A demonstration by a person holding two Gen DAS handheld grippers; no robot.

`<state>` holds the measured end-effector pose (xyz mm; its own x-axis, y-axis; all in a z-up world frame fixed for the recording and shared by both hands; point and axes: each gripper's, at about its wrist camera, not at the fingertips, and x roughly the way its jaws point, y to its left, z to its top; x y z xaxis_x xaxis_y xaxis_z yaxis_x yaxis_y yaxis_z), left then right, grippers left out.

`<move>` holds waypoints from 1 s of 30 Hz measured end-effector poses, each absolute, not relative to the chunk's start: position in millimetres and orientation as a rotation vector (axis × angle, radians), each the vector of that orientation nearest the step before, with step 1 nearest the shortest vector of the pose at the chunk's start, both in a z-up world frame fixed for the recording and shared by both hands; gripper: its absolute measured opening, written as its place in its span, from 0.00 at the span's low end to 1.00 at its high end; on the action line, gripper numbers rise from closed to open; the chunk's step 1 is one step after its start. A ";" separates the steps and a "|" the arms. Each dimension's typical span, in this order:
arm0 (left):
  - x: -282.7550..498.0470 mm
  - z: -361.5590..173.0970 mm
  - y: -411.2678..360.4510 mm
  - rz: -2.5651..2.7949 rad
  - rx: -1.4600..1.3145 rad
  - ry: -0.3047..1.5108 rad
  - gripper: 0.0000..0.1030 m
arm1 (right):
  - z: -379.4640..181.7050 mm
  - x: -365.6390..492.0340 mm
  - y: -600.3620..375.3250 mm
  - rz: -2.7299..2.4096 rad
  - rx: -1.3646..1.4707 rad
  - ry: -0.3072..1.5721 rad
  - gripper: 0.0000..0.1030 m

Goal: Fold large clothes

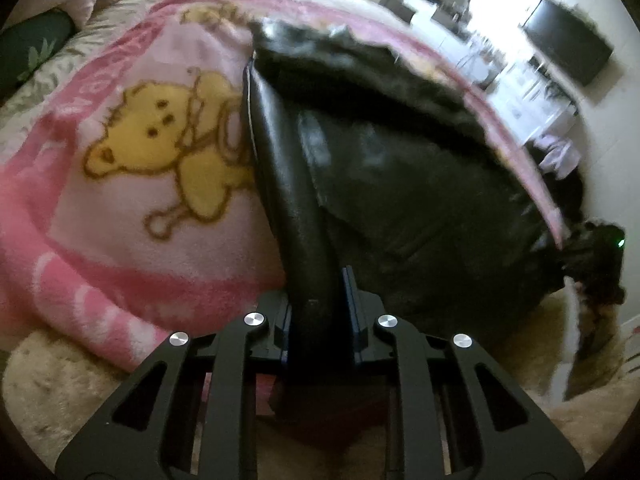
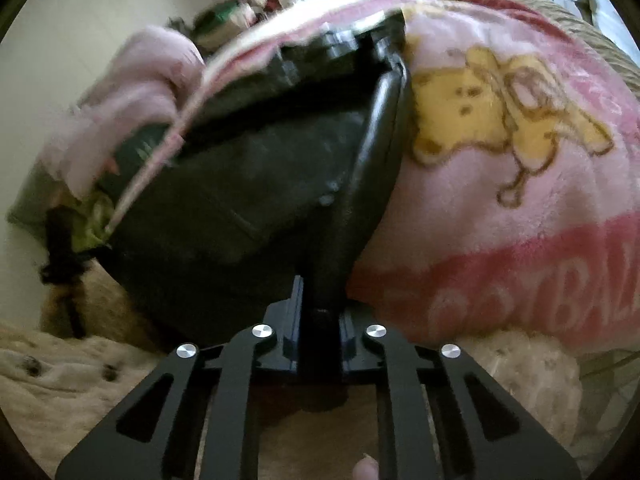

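Now: left gripper (image 1: 318, 300) fingers clamp black jacket (image 1: 400, 184) edge | right gripper (image 2: 320, 308) likewise | pink blanket (image 1: 120, 200) beside.

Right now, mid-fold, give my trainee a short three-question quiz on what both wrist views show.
1. True or false: the left gripper has its fingers shut on an edge of the black jacket.
2. What lies under the jacket? A) the pink teddy-bear blanket B) a bare wooden table C) a blue towel
3. Fill in: in the right wrist view, the right gripper grips the jacket's ____ coloured edge.

Key: 1 true; 2 A; 3 black.
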<state>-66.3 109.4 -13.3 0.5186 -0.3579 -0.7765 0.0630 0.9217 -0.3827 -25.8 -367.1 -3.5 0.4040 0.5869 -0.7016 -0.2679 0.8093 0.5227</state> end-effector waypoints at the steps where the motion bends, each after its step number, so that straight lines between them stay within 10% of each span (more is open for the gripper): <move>1: -66.3 -5.2 113.5 -0.262 -0.344 0.974 0.10 | 3.4 -25.8 -370.3 0.564 0.371 0.993 0.10; 30: 111.8 99.8 140.5 -0.208 -0.517 0.695 0.07 | 93.6 176.6 -363.7 0.452 0.582 0.680 0.09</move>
